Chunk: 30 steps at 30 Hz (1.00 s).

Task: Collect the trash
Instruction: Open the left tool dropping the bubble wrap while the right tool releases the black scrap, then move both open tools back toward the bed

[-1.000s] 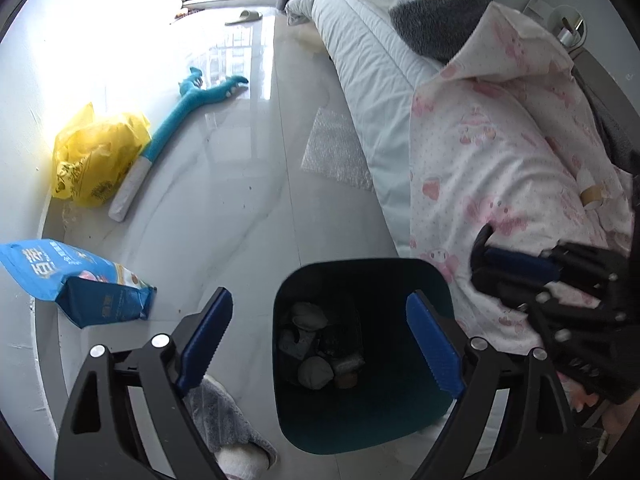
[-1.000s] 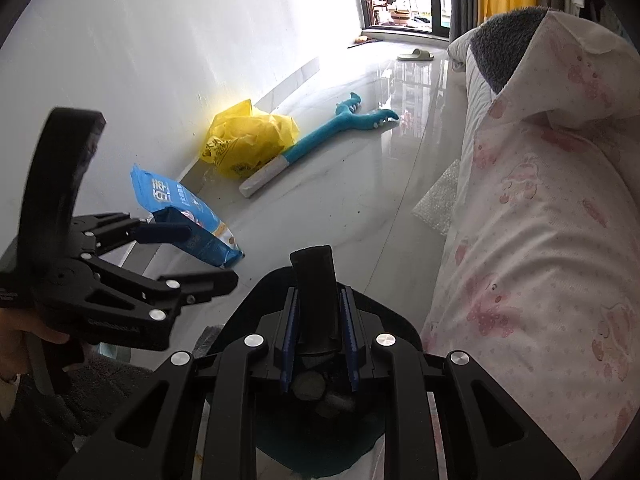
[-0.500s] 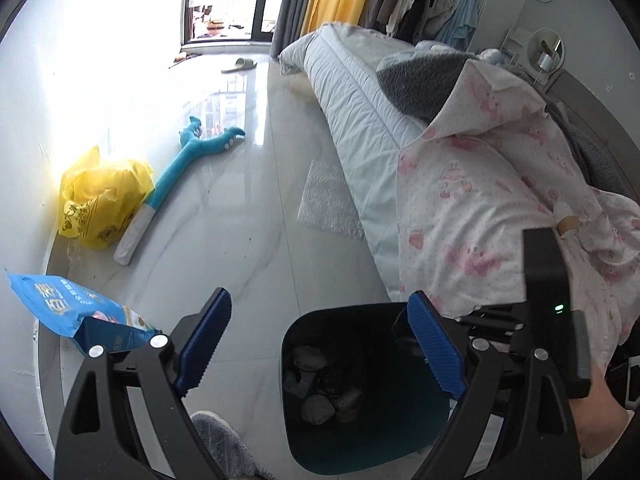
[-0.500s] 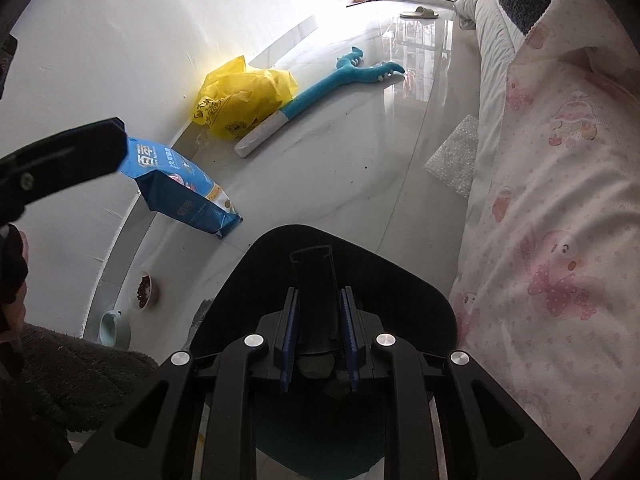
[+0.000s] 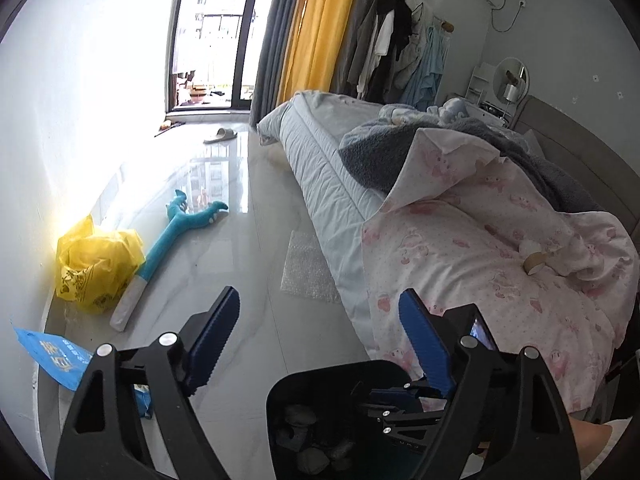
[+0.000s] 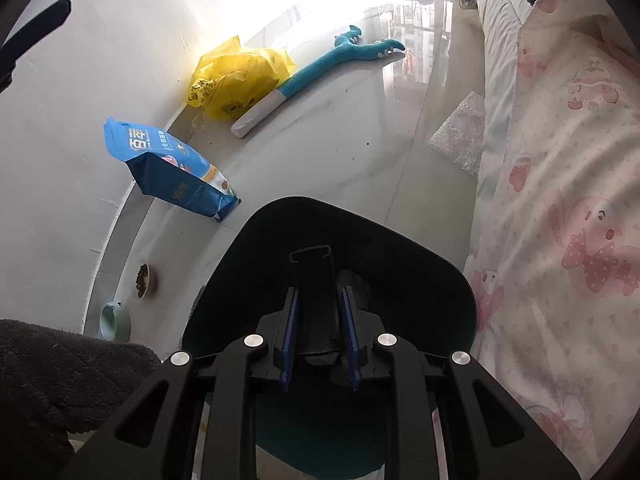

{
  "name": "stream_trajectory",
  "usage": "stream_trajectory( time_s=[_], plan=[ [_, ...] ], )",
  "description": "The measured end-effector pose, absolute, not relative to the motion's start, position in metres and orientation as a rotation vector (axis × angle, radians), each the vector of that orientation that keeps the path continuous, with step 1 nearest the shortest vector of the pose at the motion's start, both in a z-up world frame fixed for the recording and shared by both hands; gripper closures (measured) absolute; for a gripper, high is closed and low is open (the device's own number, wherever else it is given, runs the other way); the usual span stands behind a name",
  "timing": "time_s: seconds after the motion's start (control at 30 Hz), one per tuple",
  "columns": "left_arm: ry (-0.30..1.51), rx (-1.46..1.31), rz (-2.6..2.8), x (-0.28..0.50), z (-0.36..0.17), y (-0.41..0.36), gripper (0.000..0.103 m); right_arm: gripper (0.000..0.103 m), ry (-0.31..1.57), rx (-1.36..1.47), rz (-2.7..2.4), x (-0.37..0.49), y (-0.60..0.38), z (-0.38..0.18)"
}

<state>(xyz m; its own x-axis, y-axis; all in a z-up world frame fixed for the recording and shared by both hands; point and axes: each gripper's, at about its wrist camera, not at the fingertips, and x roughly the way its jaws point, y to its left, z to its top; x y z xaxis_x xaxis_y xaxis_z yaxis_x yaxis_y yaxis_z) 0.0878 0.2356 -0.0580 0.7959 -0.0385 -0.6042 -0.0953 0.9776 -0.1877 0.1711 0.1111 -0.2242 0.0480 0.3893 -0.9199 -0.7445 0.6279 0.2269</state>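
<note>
1. Black plastic strip (image 6: 316, 300) is sitting pinched between the right gripper's (image 6: 318, 320) jaws, hanging over the open dark bin (image 6: 404, 256) on the floor (image 6: 340, 140) by the bed's (image 6: 560, 160) edge.
2. Left gripper (image 5: 320, 344) is hovering with jaws spread and nothing between them, having just been closing a little.
3. Crumpled scraps (image 5: 300, 416) are lying inside the bin.

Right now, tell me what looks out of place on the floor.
A yellow plastic bag lies crumpled by the wall, a blue pouch sits tipped over, and a sheet of bubble wrap lies loose beside the bed.
</note>
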Motion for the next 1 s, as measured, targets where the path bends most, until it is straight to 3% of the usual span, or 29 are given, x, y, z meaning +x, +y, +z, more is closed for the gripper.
stream_trajectory(
  time_s=[0.13, 0.17, 0.2, 0.23, 0.53, 0.77, 1.0],
  plan=[
    [0.597, -0.174, 0.040, 0.087, -0.045, 0.227, 0.024, 0.077, 1.248, -0.354, 0.902, 0.170, 0.108, -0.220],
    [0.582, -0.161, 0.043, 0.086, -0.043, 0.225, 0.024, 0.071, 1.245, -0.350, 0.905, 0.169, 0.106, -0.218],
    [0.572, -0.150, 0.045, 0.086, -0.041, 0.223, 0.024, 0.054, 1.230, -0.345, 0.907, 0.169, 0.105, -0.215],
    [0.559, -0.141, 0.044, 0.086, -0.039, 0.221, 0.024, 0.046, 1.216, -0.344, 0.912, 0.168, 0.103, -0.212],
    [0.439, -0.081, 0.057, 0.087, -0.015, 0.200, 0.023, 0.033, 1.090, -0.297, 0.937, 0.167, 0.077, -0.171],
    [0.452, -0.066, 0.050, 0.100, -0.011, 0.177, 0.012, 0.027, 0.968, -0.249, 0.890, 0.176, 0.043, -0.136],
    [0.443, -0.086, -0.003, 0.111, -0.004, 0.153, 0.006, 0.013, 0.846, -0.195, 0.801, 0.197, 0.000, -0.108]
  ],
)
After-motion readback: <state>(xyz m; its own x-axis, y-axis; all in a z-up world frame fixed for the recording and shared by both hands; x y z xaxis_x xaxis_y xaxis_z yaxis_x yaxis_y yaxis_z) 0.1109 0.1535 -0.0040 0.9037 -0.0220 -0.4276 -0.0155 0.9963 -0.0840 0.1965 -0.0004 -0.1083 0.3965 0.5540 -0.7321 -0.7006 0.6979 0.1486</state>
